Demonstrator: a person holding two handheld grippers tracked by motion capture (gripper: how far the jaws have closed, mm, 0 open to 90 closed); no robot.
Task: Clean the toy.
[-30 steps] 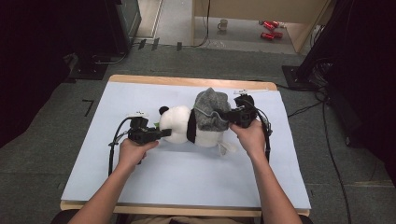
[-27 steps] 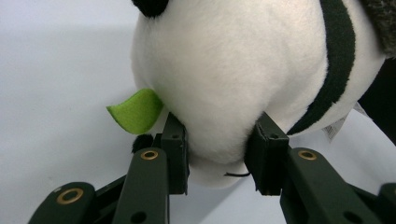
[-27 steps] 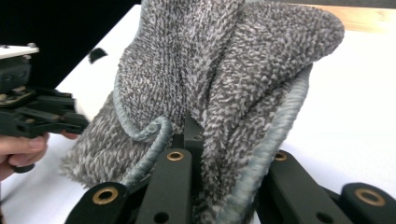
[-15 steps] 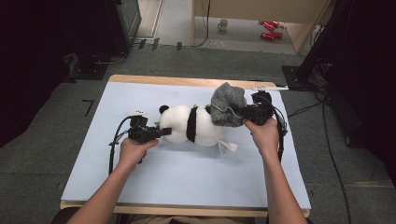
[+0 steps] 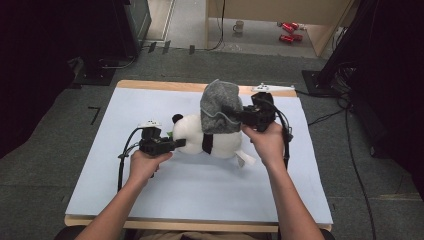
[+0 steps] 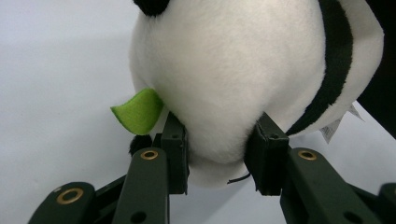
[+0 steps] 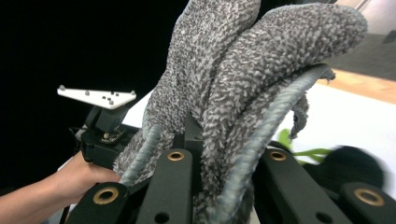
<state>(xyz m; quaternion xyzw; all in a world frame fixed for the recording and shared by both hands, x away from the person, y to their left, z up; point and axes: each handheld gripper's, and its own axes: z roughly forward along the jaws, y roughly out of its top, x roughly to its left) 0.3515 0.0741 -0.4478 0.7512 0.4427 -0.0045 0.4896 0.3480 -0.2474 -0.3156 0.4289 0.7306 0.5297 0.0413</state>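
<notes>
Grey cloth (image 5: 220, 107) hangs over the panda toy's (image 5: 210, 137) back, pinched in our right gripper (image 5: 235, 114). Left gripper (image 5: 180, 144) is clamped on the panda's white head end, mid-table (image 5: 100, 180).

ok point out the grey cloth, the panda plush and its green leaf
grey cloth (image 5: 220, 107), high view, on its fuzzy middle above the plush
panda plush (image 6: 224, 79), left gripper view, on its white body between the jaws
green leaf (image 6: 137, 112), left gripper view, on the leaf's flat face
</notes>
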